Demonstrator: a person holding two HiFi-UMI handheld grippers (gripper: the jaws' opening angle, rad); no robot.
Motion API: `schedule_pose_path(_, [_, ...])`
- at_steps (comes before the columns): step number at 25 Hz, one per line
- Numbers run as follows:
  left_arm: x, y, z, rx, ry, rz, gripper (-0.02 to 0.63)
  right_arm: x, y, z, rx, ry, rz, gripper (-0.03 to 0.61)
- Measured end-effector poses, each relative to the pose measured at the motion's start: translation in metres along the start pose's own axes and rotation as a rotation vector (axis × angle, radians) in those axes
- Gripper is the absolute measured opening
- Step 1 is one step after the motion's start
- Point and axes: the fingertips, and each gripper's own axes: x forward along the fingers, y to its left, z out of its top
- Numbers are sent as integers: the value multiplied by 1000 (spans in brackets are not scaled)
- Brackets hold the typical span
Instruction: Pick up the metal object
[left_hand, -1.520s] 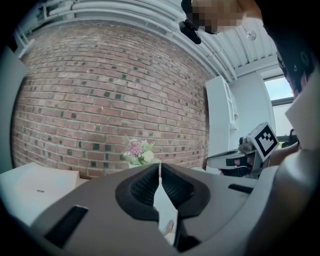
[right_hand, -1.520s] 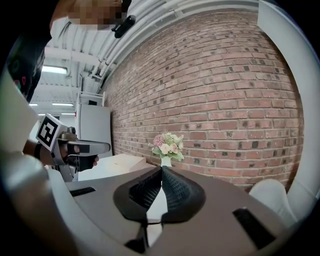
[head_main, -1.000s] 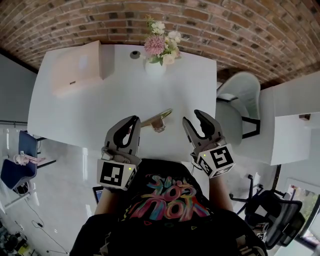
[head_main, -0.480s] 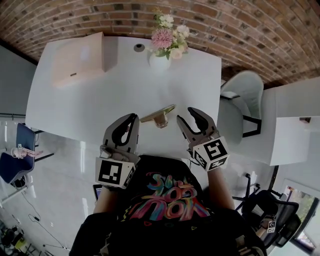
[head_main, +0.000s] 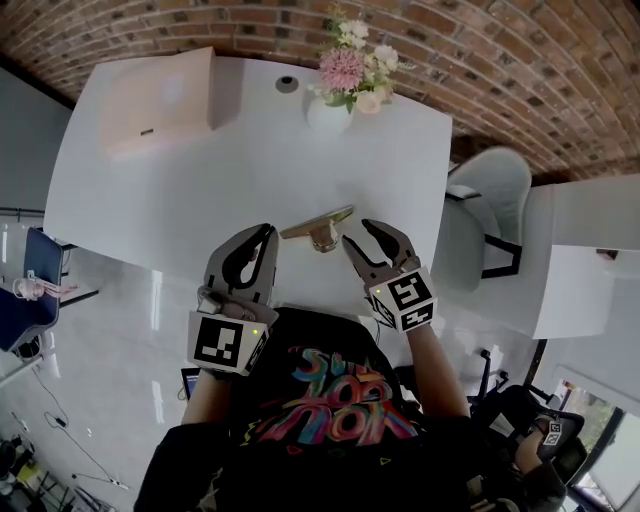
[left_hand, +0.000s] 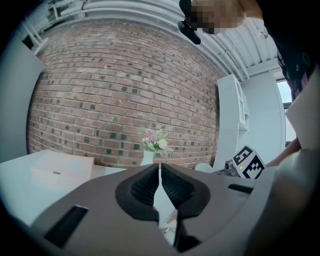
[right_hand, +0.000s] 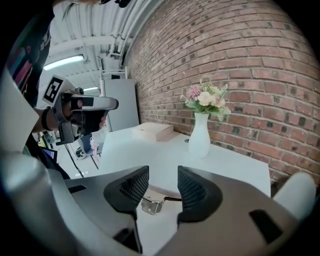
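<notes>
Lying just beyond parted right tongs (head_main: 357, 235): metal object (head_main: 318, 228).

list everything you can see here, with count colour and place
table: 1, white, centre
metal object: 1, gold, table's near edge, between the tools' tips
vase: 1, white, table's far edge
flowers: 1 bunch, pink and white, in vase
box: 1, pale pink, table's far left corner
chair: 1, white, right of table
wall: 1, red brick, behind table
left tool: 1, grey, jaws together, empty
right tool: 1, grey, jaws apart, empty
</notes>
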Motion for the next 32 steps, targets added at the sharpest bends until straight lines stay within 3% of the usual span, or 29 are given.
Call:
schedule_pose_path(13, [-4,2,-19,-18,43,-3,34,36,25,-50,-200,147,118,187])
schedule_pose_path(21, [-7,4,-23,-55,40,15,34,54,31,-74,-452,219,162,193])
schedule_pose_path(25, [-11,6,-36,-42,87,11,34,61,34,-81,-545,228,186,194])
schedule_pose_path(32, [-6,4,-37,-66,77,13,34,74,33,-82,-609,205,216,199])
